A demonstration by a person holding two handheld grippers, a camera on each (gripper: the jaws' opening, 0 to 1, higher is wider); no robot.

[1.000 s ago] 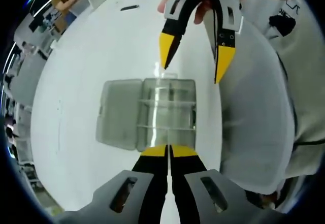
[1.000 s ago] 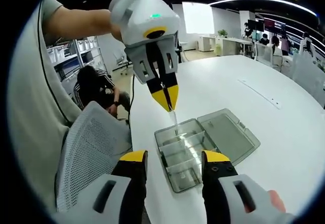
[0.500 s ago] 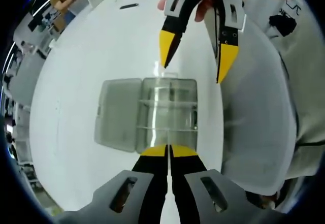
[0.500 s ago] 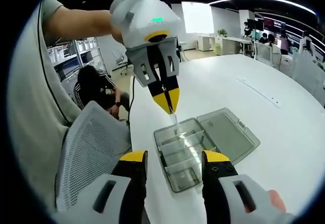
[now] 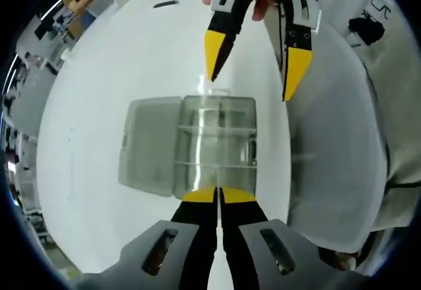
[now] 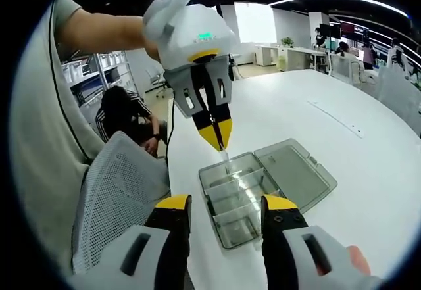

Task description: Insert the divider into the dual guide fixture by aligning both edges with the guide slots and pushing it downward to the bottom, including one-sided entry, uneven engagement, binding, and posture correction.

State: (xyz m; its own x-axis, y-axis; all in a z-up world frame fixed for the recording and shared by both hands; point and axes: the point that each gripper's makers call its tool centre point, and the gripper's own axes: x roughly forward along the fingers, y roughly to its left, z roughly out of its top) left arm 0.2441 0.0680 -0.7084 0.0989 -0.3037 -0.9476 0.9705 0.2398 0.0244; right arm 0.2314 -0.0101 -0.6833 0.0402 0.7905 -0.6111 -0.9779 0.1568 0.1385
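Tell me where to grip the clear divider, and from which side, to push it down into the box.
Grip the clear divider by its top edge, coming from straight above, as the left gripper does now with its jaws shut on it. The sheet hangs upright over the open box, so a top grip probably leaves both side edges free for the slots. The right gripper waits open.

In the right gripper view the fixture box (image 6: 240, 201) sits on the desk (image 6: 309, 122), near its edge, with its open lid (image 6: 296, 171) lying flat beside it on the right. The left tongs (image 6: 215, 134) hang above the box's far end, pinching the divider (image 6: 225, 160), which points down toward it. A mesh chair (image 6: 118, 191) stands left of the desk.

In the left gripper view the right tongs (image 5: 253, 63) hover beyond the box (image 5: 217, 139).
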